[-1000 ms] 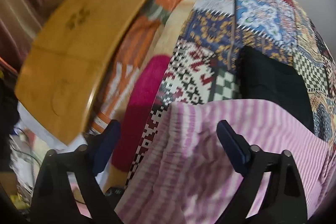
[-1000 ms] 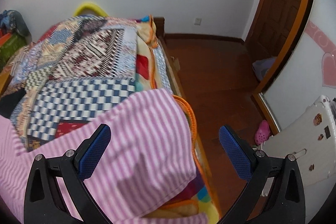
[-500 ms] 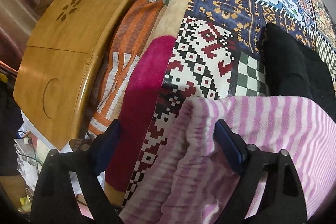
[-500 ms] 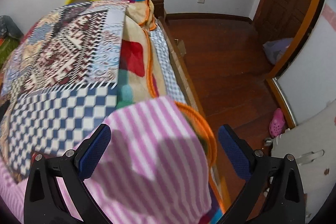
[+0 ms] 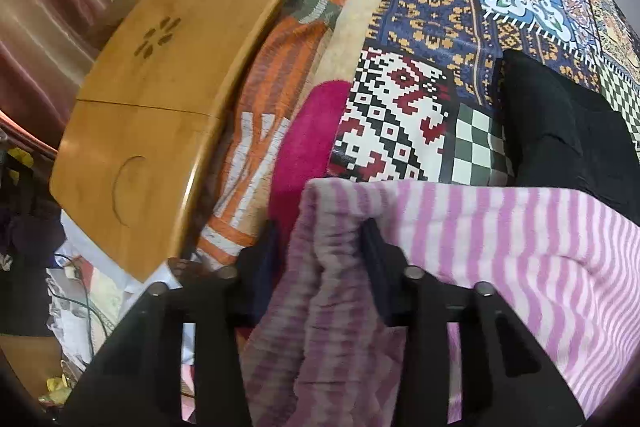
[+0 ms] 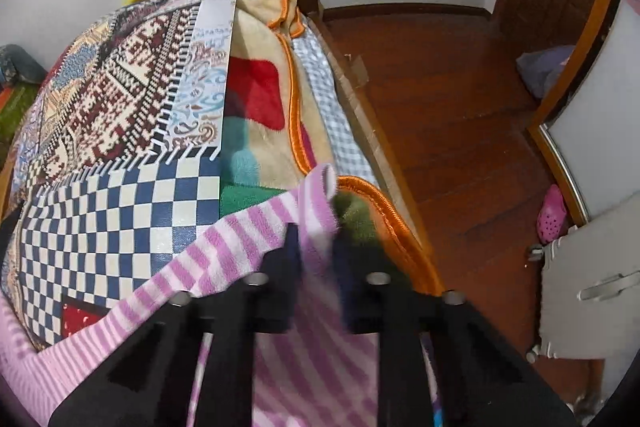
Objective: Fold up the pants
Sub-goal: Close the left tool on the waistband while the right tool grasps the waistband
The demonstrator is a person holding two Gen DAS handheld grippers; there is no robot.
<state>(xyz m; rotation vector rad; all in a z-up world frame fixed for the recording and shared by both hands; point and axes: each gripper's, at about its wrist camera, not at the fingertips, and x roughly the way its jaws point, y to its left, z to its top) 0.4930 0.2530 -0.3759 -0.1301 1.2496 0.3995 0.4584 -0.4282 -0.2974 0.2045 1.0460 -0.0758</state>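
Note:
The pink-and-white striped pants [image 5: 500,239] lie across the near end of a bed with a patchwork cover [image 5: 420,67]. My left gripper [image 5: 320,251] is shut on the pants' left corner, a bunched fold standing between its jaws. In the right wrist view the pants [image 6: 224,251] stretch to the left, and my right gripper [image 6: 316,251] is shut on their right corner near the bed's right edge. The cloth runs taut between the two grippers.
A black garment [image 5: 568,131] lies on the cover behind the pants. A wooden lap table [image 5: 160,99] leans at the bed's left side. The bed's orange-trimmed blanket edge [image 6: 384,211], wooden floor [image 6: 448,115] and a white cabinet [image 6: 592,279] are on the right.
Both grippers, open a second ago, moved onto the pants' near edge and closed on its two corners, bunching the cloth between the jaws.

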